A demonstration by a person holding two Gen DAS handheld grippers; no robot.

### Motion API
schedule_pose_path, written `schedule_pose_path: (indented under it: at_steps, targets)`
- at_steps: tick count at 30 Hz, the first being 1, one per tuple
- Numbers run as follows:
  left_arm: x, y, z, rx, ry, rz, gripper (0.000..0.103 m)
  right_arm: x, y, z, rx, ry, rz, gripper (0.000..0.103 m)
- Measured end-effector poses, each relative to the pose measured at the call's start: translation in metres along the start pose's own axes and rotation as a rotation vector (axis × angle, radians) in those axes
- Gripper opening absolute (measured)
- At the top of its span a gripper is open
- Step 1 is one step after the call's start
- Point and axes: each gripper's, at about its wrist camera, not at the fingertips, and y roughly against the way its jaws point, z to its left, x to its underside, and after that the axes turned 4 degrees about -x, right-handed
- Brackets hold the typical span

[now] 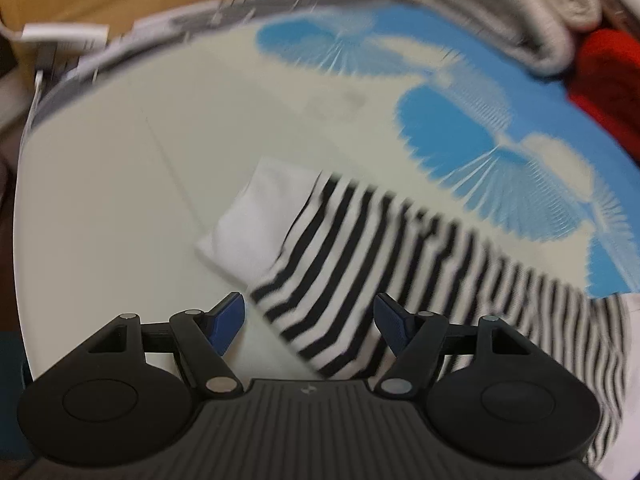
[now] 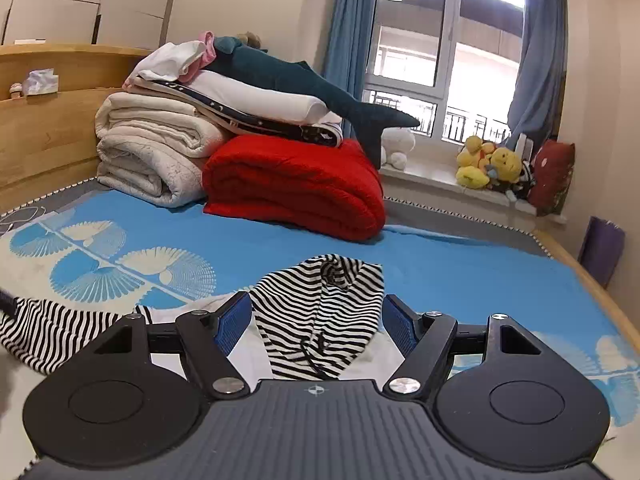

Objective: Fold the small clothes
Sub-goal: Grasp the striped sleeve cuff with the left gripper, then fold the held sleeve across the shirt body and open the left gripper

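A small black-and-white striped garment with a white cuff lies on the bed. In the left wrist view its striped sleeve ends in the white cuff and runs between and ahead of my left gripper, which is open just above it. In the right wrist view the striped hood or body part bunches between the fingers of my right gripper, which is open around it. Another striped part spreads to the left.
The bed cover is blue and cream with fan patterns. A red folded blanket and cream folded blankets with a stuffed shark are stacked at the head. A wooden headboard is at the left, a window sill with plush toys behind.
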Motion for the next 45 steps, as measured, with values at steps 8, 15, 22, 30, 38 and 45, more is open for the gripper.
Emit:
schedule_pose_path:
  at_steps: [8,15,22,30,38,45]
  targets:
    - [0.012,-0.007,-0.005,0.009,0.006,0.024,0.031,0.031,-0.031,-0.013,0.008,-0.061,0.059,0.074]
    - [0.017,0.025,-0.032,0.007,-0.012,-0.105,0.005,0.043,-0.038,-0.035,0.028,-0.144,0.093,0.074]
    - [0.020,0.097,-0.091,0.211,-0.089,-0.273,0.004,0.055,-0.041,-0.067,0.062,-0.237,0.119,0.058]
    - [0.084,0.212,-0.200,0.632,-0.298,-0.339,0.004,0.076,-0.045,-0.087,0.044,-0.302,0.200,0.034]
    - [0.145,0.253,-0.275,1.034,-0.494,-0.006,0.041,0.093,-0.062,-0.129,0.117,-0.526,0.266,0.044]
    - [0.091,0.201,-0.258,0.637,-0.318,-0.026,0.042,0.123,-0.098,-0.140,0.091,-0.756,0.381,0.045]
